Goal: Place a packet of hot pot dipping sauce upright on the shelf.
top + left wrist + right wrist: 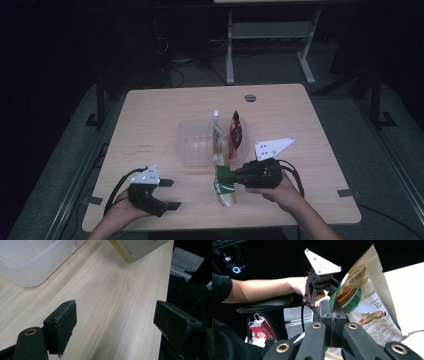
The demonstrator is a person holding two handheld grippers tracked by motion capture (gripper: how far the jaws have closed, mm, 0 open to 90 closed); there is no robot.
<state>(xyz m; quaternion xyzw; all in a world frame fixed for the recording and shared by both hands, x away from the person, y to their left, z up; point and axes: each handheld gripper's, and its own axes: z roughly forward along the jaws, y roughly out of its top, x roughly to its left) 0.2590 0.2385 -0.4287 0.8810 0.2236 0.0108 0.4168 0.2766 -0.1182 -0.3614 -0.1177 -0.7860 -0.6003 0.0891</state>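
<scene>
While pinched by the right gripper (229,176), snack bag (224,187) near table edge (225,221).

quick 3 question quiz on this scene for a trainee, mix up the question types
1. True or false: the left gripper is shut on a packet.
2. What does the right gripper hold? A) red packet B) green and white snack bag C) clear bin
3. Fill in: the red packet stands inside the clear ____.

Key
1. False; its fingers are apart over bare table.
2. B, the green and white snack bag.
3. Bin.
</scene>
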